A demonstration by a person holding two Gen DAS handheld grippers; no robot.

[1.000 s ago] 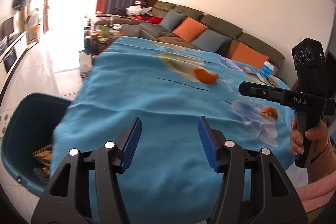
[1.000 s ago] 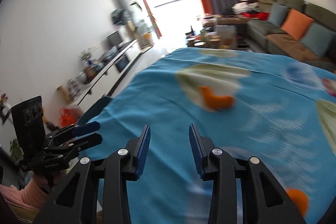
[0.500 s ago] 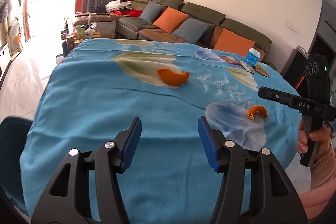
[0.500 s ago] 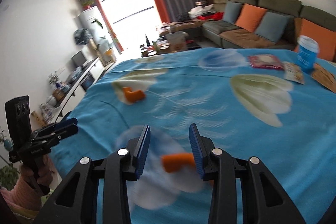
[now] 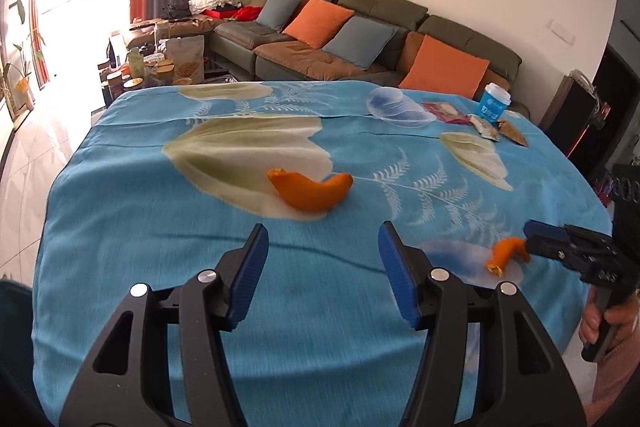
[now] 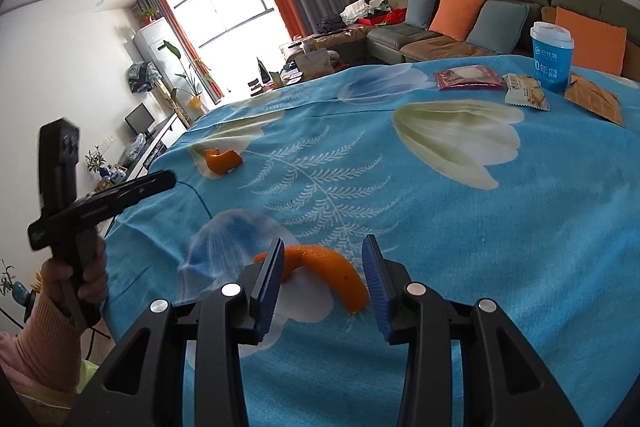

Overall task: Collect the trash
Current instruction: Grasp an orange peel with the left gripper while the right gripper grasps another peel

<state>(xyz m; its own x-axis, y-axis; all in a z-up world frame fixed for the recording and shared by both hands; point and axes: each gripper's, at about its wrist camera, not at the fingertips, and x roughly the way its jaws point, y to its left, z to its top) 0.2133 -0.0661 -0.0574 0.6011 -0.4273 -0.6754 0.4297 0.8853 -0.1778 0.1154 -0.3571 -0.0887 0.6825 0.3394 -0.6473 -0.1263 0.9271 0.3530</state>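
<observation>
Peel (image 6: 320, 269), likely light, limp and curled, lies on tablecloth (image 6: 460, 227) at 6 o'clock between opening right gripper (image 6: 324, 283) jaws untouched; grip mid-arc; left gripper (image 5: 320, 267) gapes empty.

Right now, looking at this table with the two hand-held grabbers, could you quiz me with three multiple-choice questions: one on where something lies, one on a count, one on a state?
1. Where does the small orange peel lie?
A. between the right gripper's fingers
B. beside the cup
C. on the sofa

2. How many orange peels lie on the blue cloth?
A. one
B. two
C. four

3. How does the blue paper cup stand?
A. tipped over
B. crushed flat
C. upright, lid on

Answers:
1 A, the peel sits between the blue pads.
2 B, the small one and a larger peel ahead of the left gripper.
3 C, its white lid is on top.
</observation>
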